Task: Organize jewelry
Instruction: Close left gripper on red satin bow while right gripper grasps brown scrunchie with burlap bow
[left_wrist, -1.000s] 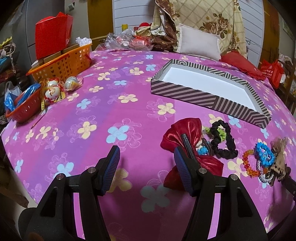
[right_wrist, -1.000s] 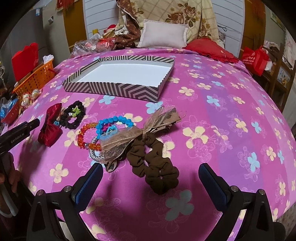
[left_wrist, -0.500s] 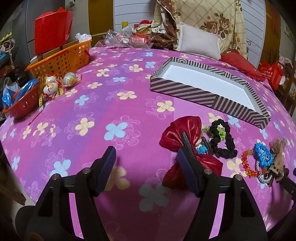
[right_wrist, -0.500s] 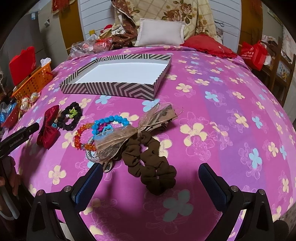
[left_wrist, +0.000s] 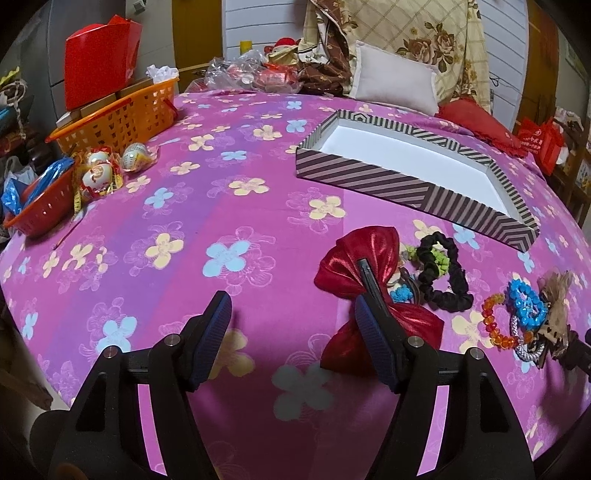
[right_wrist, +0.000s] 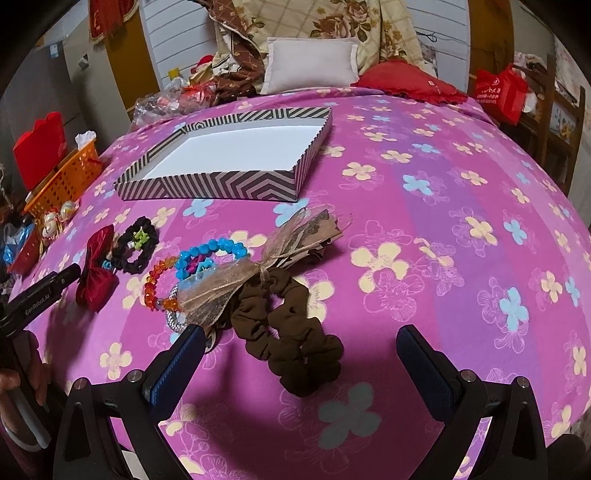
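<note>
A striped box tray (left_wrist: 369, 177) (right_wrist: 221, 184) with a white floor sits on the pink flowered bedspread. In front of it lie a red satin bow (left_wrist: 354, 258) (right_wrist: 96, 273), a black scrunchie (left_wrist: 447, 288) (right_wrist: 136, 254), an orange bead bracelet (left_wrist: 493, 325) (right_wrist: 151, 284), a blue bead bracelet (left_wrist: 524, 302) (right_wrist: 210, 247), a tan ribbon bow (right_wrist: 295, 240) and a brown scrunchie (right_wrist: 291, 339). My left gripper (left_wrist: 291, 310) is open over bare cloth, its right finger beside the red bow. My right gripper (right_wrist: 299, 339) is open, with the brown scrunchie lying between its fingers, untouched.
An orange basket (left_wrist: 122, 118) and a red basket (left_wrist: 40, 206) with wrapped eggs (left_wrist: 99, 173) stand at the bed's left edge. Pillows (left_wrist: 391, 85) and bags line the far end. A person's hand (right_wrist: 22, 384) shows at the lower left of the right wrist view.
The left gripper's jaws have spread wider. The right wrist view has rolled slightly. The jewelry and the box have stayed where they were.
</note>
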